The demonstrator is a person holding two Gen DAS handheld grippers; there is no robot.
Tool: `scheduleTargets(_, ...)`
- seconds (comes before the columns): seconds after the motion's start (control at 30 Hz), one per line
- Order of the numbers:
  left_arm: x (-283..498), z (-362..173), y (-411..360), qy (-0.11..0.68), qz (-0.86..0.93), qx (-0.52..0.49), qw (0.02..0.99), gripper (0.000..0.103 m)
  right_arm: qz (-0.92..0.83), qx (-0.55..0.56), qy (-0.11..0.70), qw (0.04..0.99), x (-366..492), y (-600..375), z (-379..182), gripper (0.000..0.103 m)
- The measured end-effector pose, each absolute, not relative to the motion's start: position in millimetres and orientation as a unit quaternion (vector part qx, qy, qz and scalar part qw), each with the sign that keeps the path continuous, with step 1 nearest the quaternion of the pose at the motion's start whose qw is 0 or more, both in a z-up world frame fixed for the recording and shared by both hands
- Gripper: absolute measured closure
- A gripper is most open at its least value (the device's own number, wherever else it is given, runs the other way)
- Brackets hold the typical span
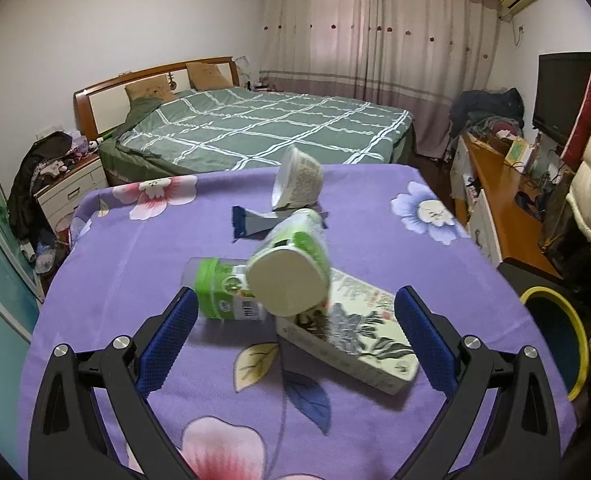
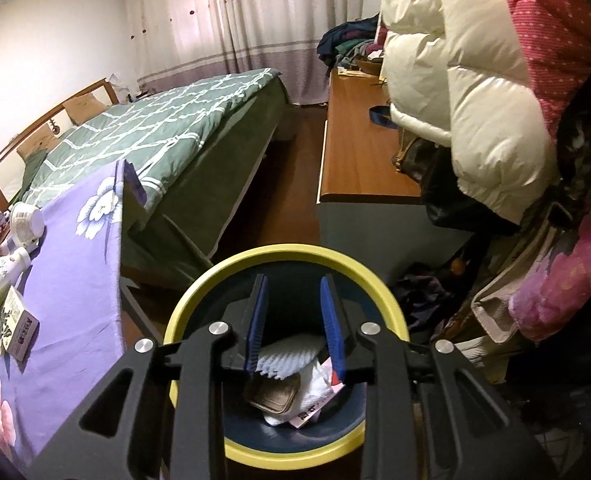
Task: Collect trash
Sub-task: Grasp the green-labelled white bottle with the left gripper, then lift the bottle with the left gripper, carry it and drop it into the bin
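Observation:
On the purple flowered tablecloth (image 1: 135, 248) lie a green-labelled plastic bottle (image 1: 223, 292) on its side, a green-and-white tub (image 1: 291, 276) tipped onto a flower-printed carton (image 1: 355, 336), a blue-grey wrapper (image 1: 251, 222) and a white paper cup (image 1: 299, 180) on its side. My left gripper (image 1: 295, 296) is open wide just short of the bottle, tub and carton, touching none. My right gripper (image 2: 294, 280) hangs over the yellow-rimmed bin (image 2: 283, 254), open and holding nothing. Inside the bin lie a white padded sheet (image 2: 291, 354), a brown tin (image 2: 273, 396) and crumpled paper (image 2: 315, 384).
The bin (image 1: 555, 340) stands on the floor off the table's right edge. A wooden desk (image 2: 359, 152) with a white puffy jacket (image 2: 475, 92) and piled clothes crowds the bin's right side. A green-quilted bed (image 1: 255, 128) lies beyond the table.

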State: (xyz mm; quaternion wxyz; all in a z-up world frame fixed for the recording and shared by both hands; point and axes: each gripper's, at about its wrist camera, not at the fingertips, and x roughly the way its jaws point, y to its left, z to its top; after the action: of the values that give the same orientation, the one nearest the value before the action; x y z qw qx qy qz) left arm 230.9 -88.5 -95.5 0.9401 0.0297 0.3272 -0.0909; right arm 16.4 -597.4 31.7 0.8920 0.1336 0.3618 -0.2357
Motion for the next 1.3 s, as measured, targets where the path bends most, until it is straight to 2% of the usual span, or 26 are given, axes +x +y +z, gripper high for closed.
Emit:
scheduleTargets(0.87,292.0,-130.9,-105.6,0.354,-0.133,0.115,0.919,0.007,-0.212,0.127,0.375,0.894,36.7,-581.8,24.4,0.077)
scheduleTargets(0.97,294.1,-132.6,-105.3,0.358,-0.135,0.114,0.917,0.018,-0.210,0.126,0.375,0.894,38.2,-581.4,22.3,0.077)
scheduleTargets(1.13,300.6,-135.7,-105.1,0.361,-0.137,0.116,0.915,0.031,-0.211,0.126,0.374,0.894,38.4,-581.0,22.3,0.077)
scheduleTargets(1.2,300.6,-136.6,-107.7,0.357,-0.140,0.127,0.915,0.042,-0.211,0.126,0.375,0.894,39.0,-581.0,21.7,0.077)
scheduleTargets(1.3,298.6,-136.1,-111.6,0.349,-0.144,0.141,0.915,0.043,-0.210,0.126,0.374,0.894,39.6,-580.8,21.2,0.077)
